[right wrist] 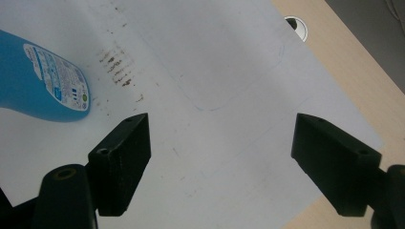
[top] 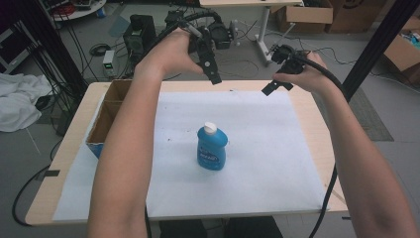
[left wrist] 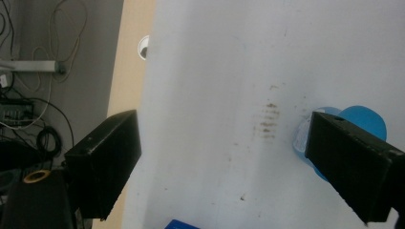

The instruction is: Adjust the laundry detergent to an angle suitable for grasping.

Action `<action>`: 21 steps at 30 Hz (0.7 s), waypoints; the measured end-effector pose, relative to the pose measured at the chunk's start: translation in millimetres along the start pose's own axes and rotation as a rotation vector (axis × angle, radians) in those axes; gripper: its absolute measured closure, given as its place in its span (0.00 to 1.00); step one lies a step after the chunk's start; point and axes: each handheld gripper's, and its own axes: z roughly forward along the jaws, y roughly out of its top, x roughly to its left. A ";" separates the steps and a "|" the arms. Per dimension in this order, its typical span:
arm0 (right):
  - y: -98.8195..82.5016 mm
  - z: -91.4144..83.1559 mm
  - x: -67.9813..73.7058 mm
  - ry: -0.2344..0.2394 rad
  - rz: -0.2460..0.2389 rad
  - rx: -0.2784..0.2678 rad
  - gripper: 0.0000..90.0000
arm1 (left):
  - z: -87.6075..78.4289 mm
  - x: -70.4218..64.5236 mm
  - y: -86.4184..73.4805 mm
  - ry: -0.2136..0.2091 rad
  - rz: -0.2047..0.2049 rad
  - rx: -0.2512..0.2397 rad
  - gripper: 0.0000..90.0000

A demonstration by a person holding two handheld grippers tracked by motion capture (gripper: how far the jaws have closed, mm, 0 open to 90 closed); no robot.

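A blue bottle (top: 212,148) with a white cap stands upright in the middle of the white sheet (top: 257,129) on the table. My left gripper (top: 215,77) hangs over the far edge of the table, behind the bottle, open and empty. My right gripper (top: 271,88) is held at the far right, also open with nothing between its jaws. In the left gripper view, the left gripper (left wrist: 229,162) looks down on the sheet, and the bottle (left wrist: 365,121) peeks out behind the right jaw. In the right gripper view, the bottle (right wrist: 38,81) lies at the upper left, apart from the right gripper (right wrist: 229,160).
An open cardboard box (top: 106,116) with a blue outside sits at the table's left edge. Brown smudges (right wrist: 117,64) mark the sheet near the bottle. A cable hole (right wrist: 297,26) is in the wooden top. Cables and equipment crowd the floor beyond the table.
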 end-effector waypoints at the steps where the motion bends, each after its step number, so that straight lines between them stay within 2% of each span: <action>1: -0.3 -0.4 0.0 -0.001 -0.004 -0.001 0.23 | 0.3 -0.3 0.1 0.001 0.000 0.000 0.14; 21: -6.1 -13.8 6.5 -0.002 -0.012 -0.058 0.23 | -1.4 -2.6 -2.7 0.005 0.002 0.009 0.14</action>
